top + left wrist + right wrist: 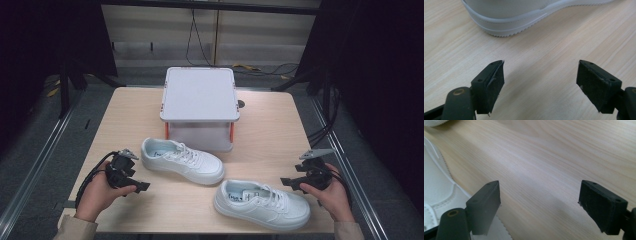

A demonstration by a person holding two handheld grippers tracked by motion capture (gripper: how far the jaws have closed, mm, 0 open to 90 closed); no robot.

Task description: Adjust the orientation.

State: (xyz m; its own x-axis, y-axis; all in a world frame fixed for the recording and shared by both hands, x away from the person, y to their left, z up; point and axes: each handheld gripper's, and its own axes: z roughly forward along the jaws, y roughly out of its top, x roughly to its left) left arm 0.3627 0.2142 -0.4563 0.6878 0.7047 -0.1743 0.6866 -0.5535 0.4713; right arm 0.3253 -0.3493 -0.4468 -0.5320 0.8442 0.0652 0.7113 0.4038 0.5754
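Two white sneakers lie on the wooden table (270, 125). The far sneaker (182, 160) sits left of centre, toe pointing right. The near sneaker (262, 202) lies at the front right, toe also to the right. My left gripper (141, 185) is held low at the front left, just below the far sneaker's heel (506, 23), jaws wide open over bare wood (540, 75). My right gripper (286, 182) hovers at the right edge beside the near sneaker's toe (436, 190), open with nothing between its jaws (539, 205).
A white lidded box (200, 107) with orange clips stands at the back centre of the table. Dark curtains flank both sides, and cables run along the floor behind.
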